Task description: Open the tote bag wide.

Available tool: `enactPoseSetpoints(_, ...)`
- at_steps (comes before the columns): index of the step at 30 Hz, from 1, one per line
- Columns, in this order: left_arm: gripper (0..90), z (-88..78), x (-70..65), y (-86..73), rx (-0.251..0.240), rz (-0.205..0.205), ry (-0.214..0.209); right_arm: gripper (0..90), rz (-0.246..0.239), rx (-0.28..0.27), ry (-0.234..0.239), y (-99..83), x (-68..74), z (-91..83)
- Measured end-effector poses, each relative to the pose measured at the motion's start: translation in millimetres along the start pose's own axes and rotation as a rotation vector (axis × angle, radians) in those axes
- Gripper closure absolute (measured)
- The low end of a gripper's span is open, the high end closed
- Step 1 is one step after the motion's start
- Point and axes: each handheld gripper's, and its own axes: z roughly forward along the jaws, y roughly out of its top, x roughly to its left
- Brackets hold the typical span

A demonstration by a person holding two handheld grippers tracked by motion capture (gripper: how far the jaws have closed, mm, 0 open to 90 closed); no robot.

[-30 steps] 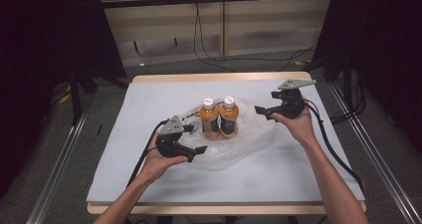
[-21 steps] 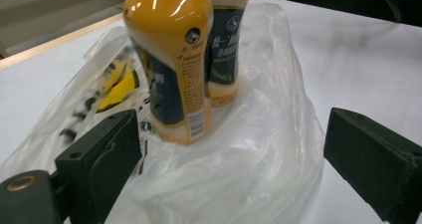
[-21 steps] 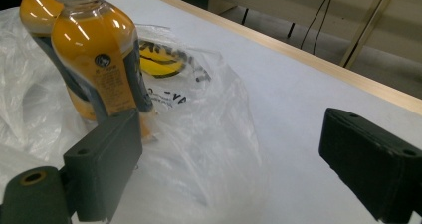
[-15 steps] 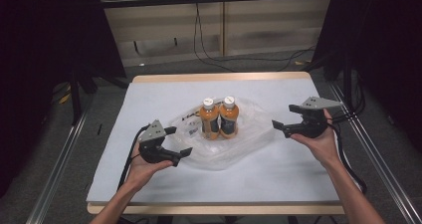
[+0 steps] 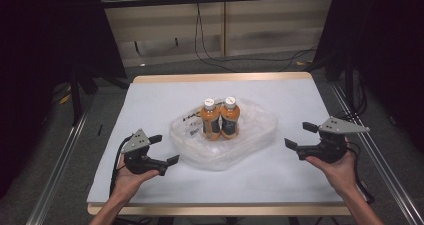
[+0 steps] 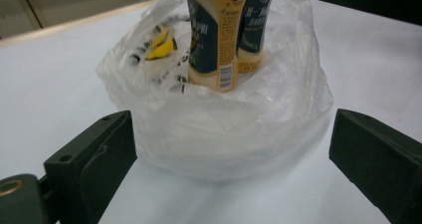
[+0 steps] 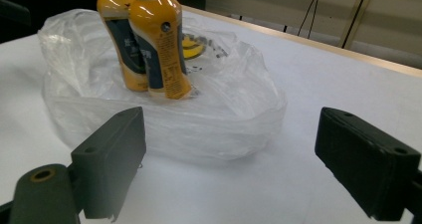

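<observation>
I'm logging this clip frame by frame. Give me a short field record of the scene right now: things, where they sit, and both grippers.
bottles: two orange bottles, white caps, upright, side by side
bag: clear plastic bag, rolled down around the bottles
surface: white table, bag near its middle
left gripper: jaws open, nothing between them, apart from the bag on its left
right gripper: jaws open, nothing held, apart from the bag on its right

Two small orange juice bottles [image 5: 220, 119] with white caps and dark labels, standing up side by side, touching, inside a crumpled clear plastic bag [image 5: 250, 145] lying open mid-table
</observation>
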Motion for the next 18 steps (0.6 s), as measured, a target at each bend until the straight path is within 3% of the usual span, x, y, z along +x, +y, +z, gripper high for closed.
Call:
enactPoseSetpoints(4,4.3,-4.8,-2.2,-14.8,0.034,-0.016,0.021,10.4,0.026,0.004,0.014,-12.9,14.1,-8.7)
enactPoseSetpoints(6,4.2,-8.3,-5.8,-21.5,0.047,-0.020,0.016,10.3,0.011,0.016,-0.002,-18.9,18.4,-10.0)
enactPoseSetpoints(9,3.9,-16.7,-9.5,-24.9,0.046,-0.026,0.025,9.9,0.065,0.013,-0.013,-31.3,24.5,-13.9)
enactPoseSetpoints(13,2.6,-29.5,-17.4,-33.9,0.043,-0.017,0.013,9.9,0.085,0.011,-0.030,-41.4,39.9,-21.1)
enactPoseSetpoints(16,2.5,-36.7,-16.7,-43.9,0.051,-0.035,0.004,9.9,0.052,0.009,-0.036,-45.7,53.9,-27.0)
enactPoseSetpoints(18,2.4,-36.9,-12.8,-45.1,0.048,-0.059,0.017,9.9,0.067,0.003,-0.033,-51.6,56.6,-25.3)
